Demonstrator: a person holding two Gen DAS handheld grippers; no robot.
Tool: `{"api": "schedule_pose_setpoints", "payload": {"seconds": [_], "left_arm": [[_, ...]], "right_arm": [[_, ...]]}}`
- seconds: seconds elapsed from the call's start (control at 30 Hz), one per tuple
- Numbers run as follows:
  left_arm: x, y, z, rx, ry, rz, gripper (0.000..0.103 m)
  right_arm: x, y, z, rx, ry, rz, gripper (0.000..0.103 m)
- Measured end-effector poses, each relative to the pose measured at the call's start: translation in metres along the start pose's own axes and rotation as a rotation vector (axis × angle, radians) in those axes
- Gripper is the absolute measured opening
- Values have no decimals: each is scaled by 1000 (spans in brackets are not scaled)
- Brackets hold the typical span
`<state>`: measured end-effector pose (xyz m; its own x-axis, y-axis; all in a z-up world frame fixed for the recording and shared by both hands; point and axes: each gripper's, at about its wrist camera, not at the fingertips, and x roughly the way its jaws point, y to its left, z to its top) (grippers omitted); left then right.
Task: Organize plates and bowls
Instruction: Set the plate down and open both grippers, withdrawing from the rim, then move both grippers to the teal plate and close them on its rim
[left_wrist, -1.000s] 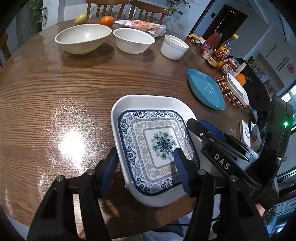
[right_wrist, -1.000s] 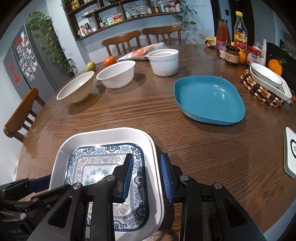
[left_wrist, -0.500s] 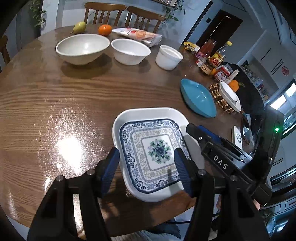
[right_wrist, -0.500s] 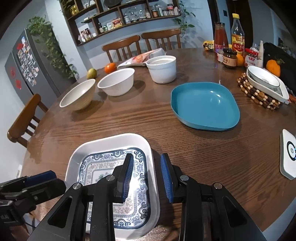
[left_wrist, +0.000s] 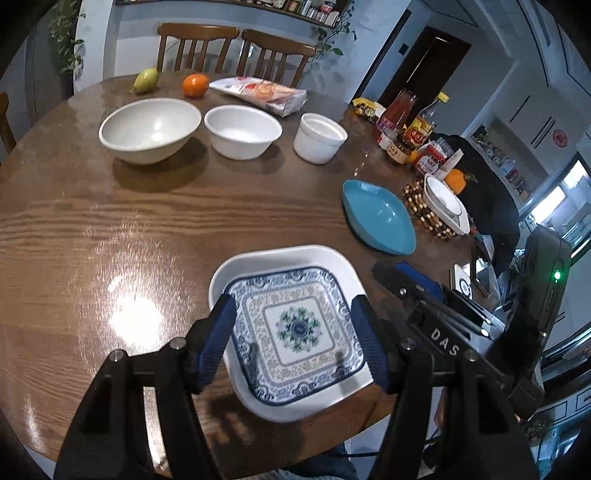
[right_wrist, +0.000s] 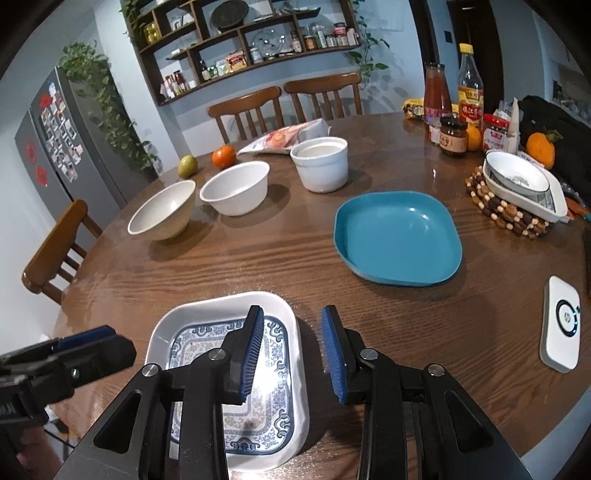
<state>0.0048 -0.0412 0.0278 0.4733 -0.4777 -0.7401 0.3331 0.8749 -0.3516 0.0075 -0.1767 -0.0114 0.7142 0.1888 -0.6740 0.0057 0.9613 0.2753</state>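
My left fingers and right fingers hang parted and empty above the patterned plate, which lies flat at the bench's near edge, free for regripping.

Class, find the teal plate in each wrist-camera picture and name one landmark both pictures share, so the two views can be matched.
Left wrist view: the teal plate lies right of centre, seen narrow and edge-on, beside the beaded trivet.
Right wrist view: the teal plate lies right of centre, broad and open, left of the trivet.
Shared landmark: the blue-patterned square plate at the near table edge.
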Motion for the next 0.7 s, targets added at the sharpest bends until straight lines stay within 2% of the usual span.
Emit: {"api": "schedule_pose_setpoints", "payload": {"seconds": [0.07, 0.2, 0.3, 0.4, 0.7], "left_arm": [[-1, -5, 5, 12, -10, 0, 64], [-2, -15, 12, 38, -23, -6, 65], [-1, -22, 20, 52, -37, -2, 67], [2, -26, 27, 51, -43, -5, 72], [20, -40, 49, 43, -42, 20, 73]], "right_arm": [[-4, -2, 3, 4, -14, 1, 43], [-10, -8, 8, 11, -36, 3, 46], [-16, -12, 12, 19, -60, 3, 55], [-21, -15, 17, 21, -80, -7, 58], [-28, -32, 32, 41, -118, -17, 63]]}}
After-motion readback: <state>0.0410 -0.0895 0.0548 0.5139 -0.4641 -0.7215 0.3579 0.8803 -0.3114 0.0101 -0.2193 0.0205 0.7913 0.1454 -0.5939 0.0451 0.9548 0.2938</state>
